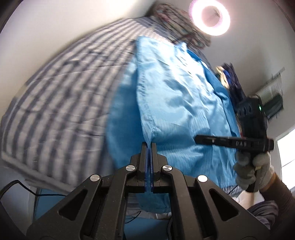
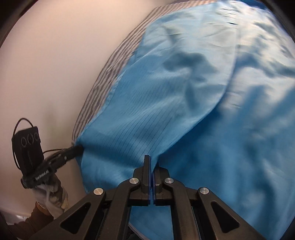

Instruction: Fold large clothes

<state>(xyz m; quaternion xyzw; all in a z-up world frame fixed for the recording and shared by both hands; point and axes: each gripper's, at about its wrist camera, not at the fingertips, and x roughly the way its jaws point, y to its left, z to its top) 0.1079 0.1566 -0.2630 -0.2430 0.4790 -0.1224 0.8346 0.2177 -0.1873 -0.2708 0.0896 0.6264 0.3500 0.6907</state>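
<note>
A large light-blue garment [image 1: 175, 96] with fine pinstripes lies spread over a striped bedspread [image 1: 60, 88]. At the bottom of the left wrist view, my left gripper [image 1: 149, 145] is shut on the garment's near hem, just below a stitched seam. My right gripper [image 1: 198, 138] reaches in from the right in a gloved hand [image 1: 252, 169], its tip against the same hem. In the right wrist view the right gripper [image 2: 151, 159] is shut on a raised fold of the garment [image 2: 184, 92]. The left gripper [image 2: 78, 148] pinches the hem's far corner at the left.
A lit ring light [image 1: 211, 17] hangs over the bed's far end, above a patterned cloth [image 1: 177, 24]. Dark blue clothes [image 1: 233, 79] are piled beside the garment on the right. The striped bedspread's edge [image 2: 110, 73] meets a pale wall [image 2: 46, 64]. A window [image 1: 287, 153] shines at right.
</note>
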